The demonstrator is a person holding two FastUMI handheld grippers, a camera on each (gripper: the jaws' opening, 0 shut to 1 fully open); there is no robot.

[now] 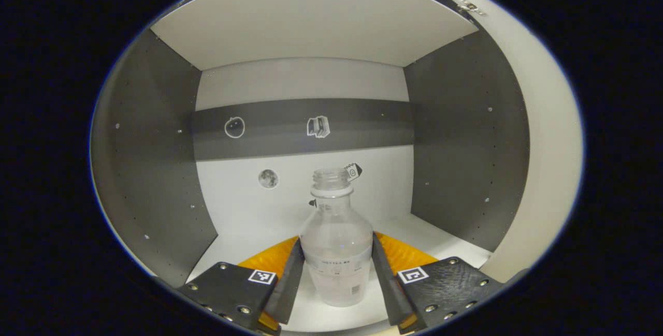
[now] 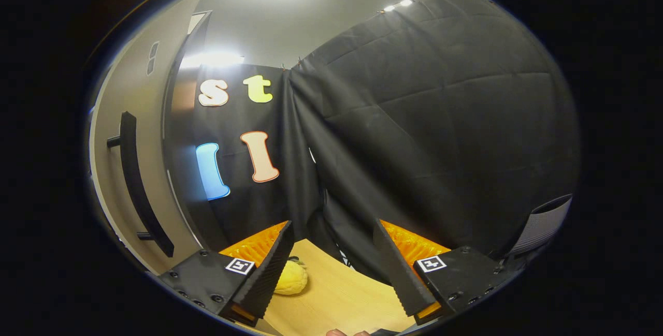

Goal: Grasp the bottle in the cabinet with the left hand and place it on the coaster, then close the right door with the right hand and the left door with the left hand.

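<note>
The upright bottle (image 1: 336,243) inside the cabinet (image 1: 466,134) is flanked by the left claw (image 1: 335,268), fingers apparently touching it. The right claw (image 2: 331,266) is held wide open and empty above the table (image 2: 336,294).

— What sort of place are we looking at?
— A staged recording booth: black cloth (image 2: 440,118) is hanging as the wall behind a wooden tabletop (image 2: 336,294).
— And the furniture?
— A cabinet (image 1: 466,144) with a handled door (image 2: 132,180) is standing in as household furniture.
</note>
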